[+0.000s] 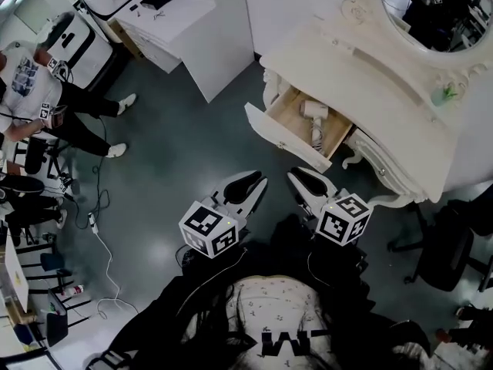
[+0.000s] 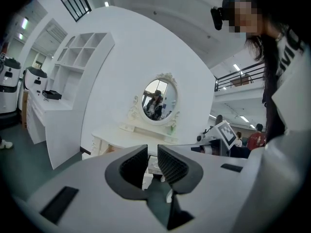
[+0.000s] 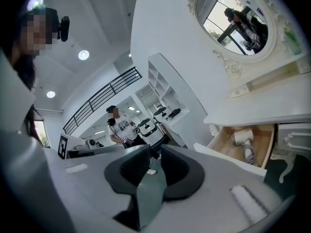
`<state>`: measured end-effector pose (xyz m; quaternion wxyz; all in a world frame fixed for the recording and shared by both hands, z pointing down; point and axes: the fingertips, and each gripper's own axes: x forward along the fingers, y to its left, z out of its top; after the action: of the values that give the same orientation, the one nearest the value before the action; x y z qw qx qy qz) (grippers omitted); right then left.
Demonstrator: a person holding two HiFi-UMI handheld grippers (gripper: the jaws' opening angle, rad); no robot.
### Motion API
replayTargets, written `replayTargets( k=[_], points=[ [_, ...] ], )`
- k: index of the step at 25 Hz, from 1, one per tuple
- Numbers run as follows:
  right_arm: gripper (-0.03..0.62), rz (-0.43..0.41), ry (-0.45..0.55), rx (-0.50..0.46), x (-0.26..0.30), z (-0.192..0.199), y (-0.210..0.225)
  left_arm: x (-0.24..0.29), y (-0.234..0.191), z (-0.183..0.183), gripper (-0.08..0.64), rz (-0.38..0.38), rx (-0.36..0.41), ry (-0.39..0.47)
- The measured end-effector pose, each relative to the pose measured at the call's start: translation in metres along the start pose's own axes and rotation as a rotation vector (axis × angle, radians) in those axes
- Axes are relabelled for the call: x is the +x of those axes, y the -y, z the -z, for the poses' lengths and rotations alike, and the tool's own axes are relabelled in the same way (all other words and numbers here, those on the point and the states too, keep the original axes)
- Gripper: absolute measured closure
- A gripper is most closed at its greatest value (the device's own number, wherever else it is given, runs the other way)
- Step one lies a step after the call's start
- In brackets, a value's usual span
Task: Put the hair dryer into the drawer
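Note:
A white hair dryer (image 1: pixel 314 112) lies inside the open wooden drawer (image 1: pixel 281 133) of the cream dressing table (image 1: pixel 370 75). In the right gripper view the hair dryer (image 3: pixel 241 137) rests in the drawer (image 3: pixel 221 147) at the right. Both grippers hang over the dark floor, short of the drawer's front. My left gripper (image 1: pixel 258 179) has its jaws together and empty, pointing toward the table; its pads (image 2: pixel 170 164) hold nothing. My right gripper (image 1: pixel 296 174) is shut on nothing as well, its own view showing the gripper (image 3: pixel 154 161) with the pads drawn together.
An oval mirror (image 1: pixel 431 6) tops the dressing table. A white cabinet (image 1: pixel 185 29) stands at the back left. People (image 1: pixel 46 99) sit or stand at the left with cables (image 1: pixel 100 230) on the floor. A black chair (image 1: pixel 447 253) is at the right.

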<state>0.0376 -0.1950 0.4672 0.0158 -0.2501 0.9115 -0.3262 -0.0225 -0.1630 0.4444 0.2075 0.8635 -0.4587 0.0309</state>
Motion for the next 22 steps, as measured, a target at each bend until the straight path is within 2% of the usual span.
replayTargets(
  k=[13,22],
  points=[
    [0.512,0.068,0.006,-0.019,-0.003,0.083,-0.105,-0.117,-0.001,0.040,0.500,0.075,-0.022,0.011],
    [0.512,0.115,0.009,-0.031,-0.036,0.101,-0.121,-0.131,0.030,0.056,0.500,0.130,-0.023,0.013]
  ],
)
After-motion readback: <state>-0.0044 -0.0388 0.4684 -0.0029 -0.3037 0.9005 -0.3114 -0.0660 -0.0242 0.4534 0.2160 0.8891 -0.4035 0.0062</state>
